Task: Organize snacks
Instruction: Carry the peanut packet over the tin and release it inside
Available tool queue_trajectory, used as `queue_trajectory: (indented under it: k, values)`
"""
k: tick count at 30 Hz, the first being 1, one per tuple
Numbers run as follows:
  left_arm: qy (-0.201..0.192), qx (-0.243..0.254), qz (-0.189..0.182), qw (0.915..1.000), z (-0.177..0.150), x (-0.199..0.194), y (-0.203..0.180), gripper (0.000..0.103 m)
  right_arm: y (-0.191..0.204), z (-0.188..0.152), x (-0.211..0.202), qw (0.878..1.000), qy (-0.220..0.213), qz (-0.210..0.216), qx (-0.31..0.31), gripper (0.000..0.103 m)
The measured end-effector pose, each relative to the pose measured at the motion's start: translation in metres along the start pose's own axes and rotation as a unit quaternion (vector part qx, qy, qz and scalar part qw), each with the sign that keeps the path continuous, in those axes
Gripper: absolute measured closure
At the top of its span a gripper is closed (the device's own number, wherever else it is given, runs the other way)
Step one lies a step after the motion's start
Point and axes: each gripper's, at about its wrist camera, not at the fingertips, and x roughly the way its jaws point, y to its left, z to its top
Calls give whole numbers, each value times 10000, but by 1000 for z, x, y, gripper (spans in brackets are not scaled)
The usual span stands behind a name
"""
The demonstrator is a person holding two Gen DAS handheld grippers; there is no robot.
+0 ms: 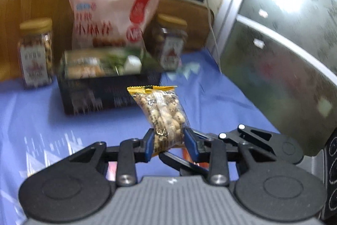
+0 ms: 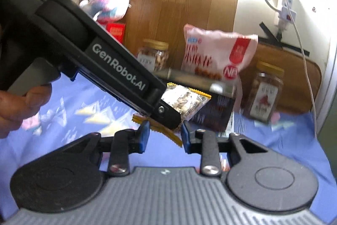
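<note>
My left gripper (image 1: 169, 142) is shut on a small clear packet of nuts (image 1: 166, 115) with a yellow sealed top, held upright above the blue cloth. In the right wrist view the left gripper (image 2: 174, 119) reaches in from the upper left with the packet (image 2: 185, 102) at its tip. My right gripper (image 2: 165, 136) sits just below it. The packet's lower yellow edge and the left fingertip lie between the right fingers, and the pads show a gap, so the right gripper is open. Behind stands a black basket (image 1: 105, 94) holding a green box (image 1: 101, 62).
A pink-and-white snack bag (image 1: 111, 18) stands behind the basket, with a yellow-lidded jar on its left (image 1: 36, 52) and one on its right (image 1: 171, 43). A shiny metal appliance (image 1: 273, 45) fills the right side. A plush toy (image 2: 109, 3) and a red box (image 2: 115, 31) sit at the back left. A hand (image 2: 19, 104) grips the left handle.
</note>
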Motion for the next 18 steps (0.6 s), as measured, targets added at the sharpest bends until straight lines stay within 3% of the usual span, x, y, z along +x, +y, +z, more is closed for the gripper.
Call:
queue_trajectory:
  k: [8, 13, 18]
  values:
    - [-338, -281, 390, 9983, 69, 52, 44, 72, -44, 43, 74, 9993, -76, 85, 364, 68]
    - [-254, -442, 611, 9968, 86, 91, 63, 72, -68, 47, 119, 9975, 139, 160, 681, 68]
    - [-200, -461, 820, 9954, 88, 115, 66, 64, -75, 44, 141, 9975, 233, -194, 644, 61]
